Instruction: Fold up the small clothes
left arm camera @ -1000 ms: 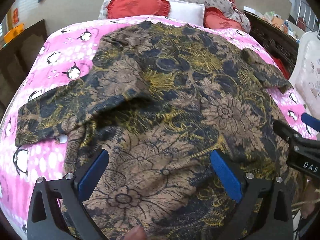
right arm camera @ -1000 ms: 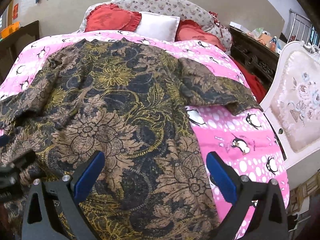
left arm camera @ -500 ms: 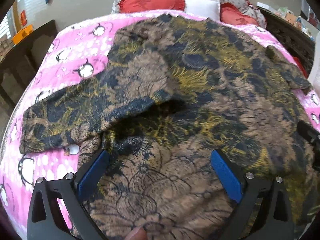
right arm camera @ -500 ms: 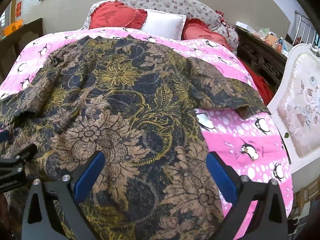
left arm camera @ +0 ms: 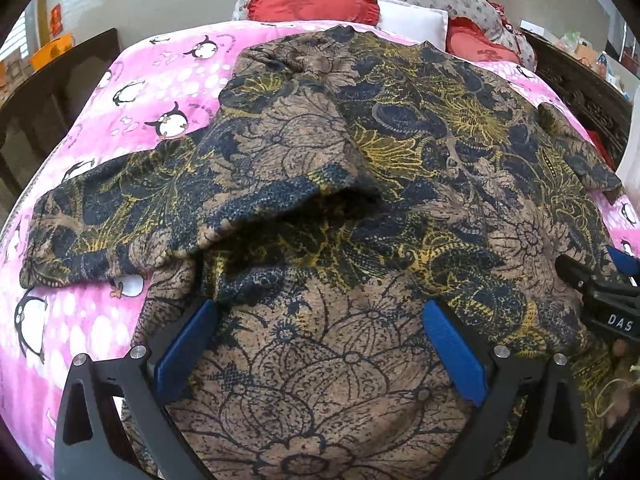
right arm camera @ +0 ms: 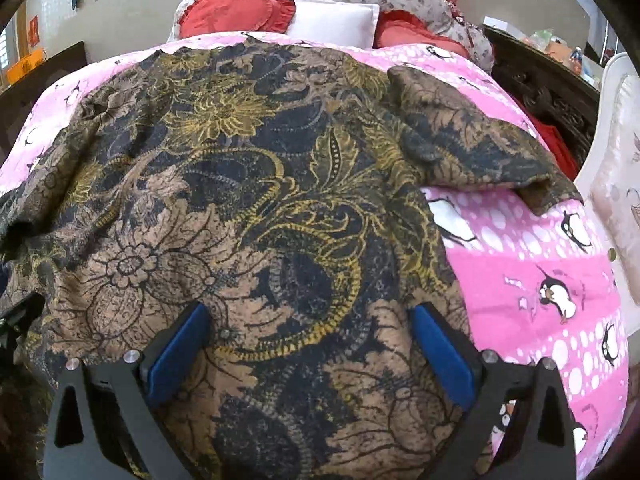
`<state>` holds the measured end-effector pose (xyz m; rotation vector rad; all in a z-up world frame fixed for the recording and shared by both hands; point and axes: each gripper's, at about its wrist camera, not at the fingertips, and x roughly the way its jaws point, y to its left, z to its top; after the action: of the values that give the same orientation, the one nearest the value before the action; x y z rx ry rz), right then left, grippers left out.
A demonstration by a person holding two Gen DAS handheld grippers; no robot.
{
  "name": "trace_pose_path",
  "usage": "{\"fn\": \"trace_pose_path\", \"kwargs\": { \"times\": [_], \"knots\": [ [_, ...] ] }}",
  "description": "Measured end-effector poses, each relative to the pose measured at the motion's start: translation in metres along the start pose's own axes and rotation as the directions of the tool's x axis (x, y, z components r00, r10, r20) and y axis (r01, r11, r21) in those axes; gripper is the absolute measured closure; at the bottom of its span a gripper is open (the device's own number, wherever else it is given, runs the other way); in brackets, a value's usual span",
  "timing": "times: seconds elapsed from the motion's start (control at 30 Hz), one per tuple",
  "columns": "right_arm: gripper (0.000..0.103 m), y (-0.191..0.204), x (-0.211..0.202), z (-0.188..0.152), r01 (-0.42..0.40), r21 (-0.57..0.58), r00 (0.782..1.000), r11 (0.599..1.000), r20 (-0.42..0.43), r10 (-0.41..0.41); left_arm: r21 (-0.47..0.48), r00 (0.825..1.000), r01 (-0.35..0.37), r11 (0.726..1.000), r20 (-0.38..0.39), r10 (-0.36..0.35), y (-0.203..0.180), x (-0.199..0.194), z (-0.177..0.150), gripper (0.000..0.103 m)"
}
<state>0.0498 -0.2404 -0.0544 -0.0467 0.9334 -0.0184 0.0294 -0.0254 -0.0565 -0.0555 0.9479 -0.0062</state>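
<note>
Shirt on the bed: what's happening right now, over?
Left gripper and right gripper open over hem. Batik shirt spread on penguin blanket, unfolded. Nothing blocking.

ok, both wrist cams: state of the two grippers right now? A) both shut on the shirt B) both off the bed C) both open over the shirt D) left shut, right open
C: the left gripper and right gripper both show blue fingers spread wide, with the batik shirt lying between them, unpinched.
</note>
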Motion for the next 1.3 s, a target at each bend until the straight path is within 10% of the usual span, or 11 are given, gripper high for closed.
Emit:
{"fn": "trace_pose_path", "kwargs": {
  "times": [0.17, 0.33, 0.47, 0.73, 1.0, 1.03, 1.1, 1.13, 1.3],
  "knots": [
    [0.000, 0.004, 0.001, -0.001, 0.013, -0.005, 1.000, 1.000, 0.009, -0.013, -0.007, 1.000, 0.012, 1.000, 0.001, -0.012, 0.001, -0.001, 0.000, 0.015],
    [0.000, 0.005, 0.001, -0.002, 0.015, -0.006, 1.000, 1.000, 0.010, -0.015, -0.112, 0.979, 0.201, 0.973, -0.005, -0.203, 0.033, -0.024, 0.004, 0.022],
    [0.000, 0.004, 0.001, -0.002, 0.015, -0.006, 1.000, 1.000, 0.010, -0.015, -0.206, 0.986, 0.164, 0.965, 0.059, -0.155, 0.091, -0.055, 0.004, 0.022],
    [0.000, 0.005, 0.001, -0.002, 0.016, -0.006, 1.000, 1.000, 0.011, -0.016, -0.552, 0.989, 0.140, 0.822, 0.113, -0.093, 0.246, -0.049, -0.003, 0.022],
    [0.000, 0.006, 0.001, -0.002, 0.019, -0.008, 1.000, 1.000, 0.011, -0.019, -0.480, 0.973, 0.228, 0.847, 0.081, -0.216, 0.240, -0.008, 0.031, 0.017],
    [0.000, 0.006, 0.001, -0.002, 0.019, -0.008, 1.000, 1.000, 0.011, -0.019, -0.489, 0.969, 0.245, 0.837, 0.087, -0.233, 0.241, -0.008, 0.032, 0.025],
    [0.000, 0.006, 0.001, -0.002, 0.019, -0.008, 1.000, 1.000, 0.011, -0.019, -0.508, 0.964, 0.262, 0.820, 0.094, -0.249, 0.245, -0.010, 0.033, 0.091],
    [0.000, 0.006, 0.001, -0.002, 0.018, -0.008, 1.000, 1.000, 0.011, -0.018, -0.523, 0.964, 0.254, 0.814, 0.072, -0.255, 0.247, -0.008, 0.034, 0.103],
    [0.000, 0.006, -0.001, -0.004, 0.020, -0.008, 1.000, 1.000, 0.011, -0.020, -0.487, 0.983, 0.173, 0.856, 0.138, -0.120, 0.252, -0.051, 0.044, 0.103]
  ]
}}
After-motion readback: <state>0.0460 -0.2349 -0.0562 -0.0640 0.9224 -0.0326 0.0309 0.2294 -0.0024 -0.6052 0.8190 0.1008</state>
